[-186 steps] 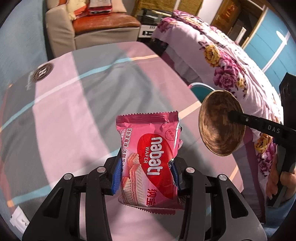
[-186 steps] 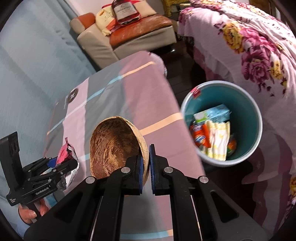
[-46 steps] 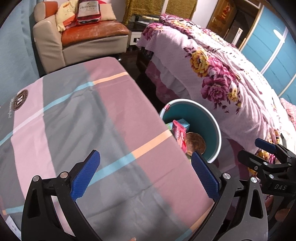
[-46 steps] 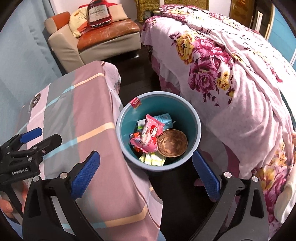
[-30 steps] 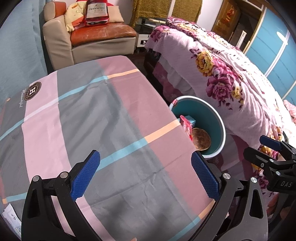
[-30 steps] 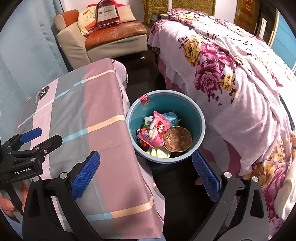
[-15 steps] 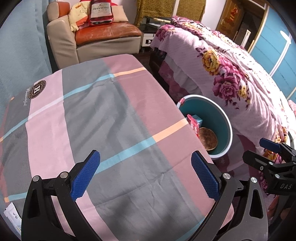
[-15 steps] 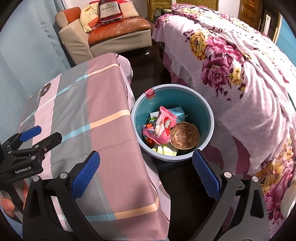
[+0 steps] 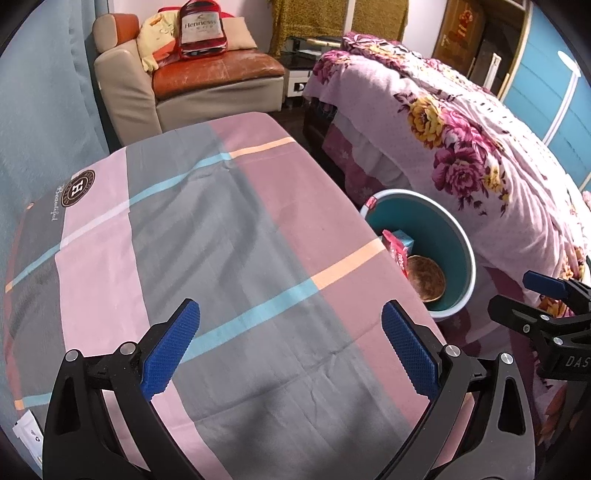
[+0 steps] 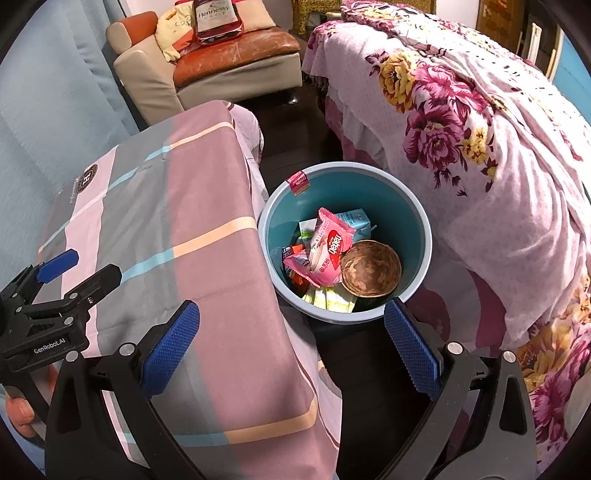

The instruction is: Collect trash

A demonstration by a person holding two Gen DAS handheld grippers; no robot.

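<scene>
1. Hovering above the worktop (image 9: 229,236), the left gripper (image 9: 291,347) has its blue-padded fingers (image 9: 171,347) spread wide apart with nothing between them; they fill the lower part of the left wrist view
2. The worktop is covered by a cloth of pink, grey and mauve blocks crossed by pale blue and peach stripes, with a round dark logo (image 9: 78,187) at the centre left of the frame
3. The right gripper (image 10: 293,341) is likewise wide apart and empty, low in its own view, above the worktop's edge and the dark floor (image 10: 369,373)
4. The teal bin (image 10: 417,221) stands on the floor just beside the worktop's edge, at the centre of the right wrist view, between the worktop and the flowered bed (image 10: 480,129)
5. Inside the bin lie the pink wafer packet (image 10: 330,251), leaning upright, a brown coconut shell (image 10: 370,273) touching it on the right, a pale blue carton (image 10: 356,219) behind, and yellow-green wrappers (image 10: 332,299) beneath
6. A small red tag (image 10: 298,182) hangs over the bin's far rim
7. At the top left of both views sits a beige and orange armchair (image 9: 207,81) carrying a bottle-shaped cushion (image 9: 201,27)
</scene>
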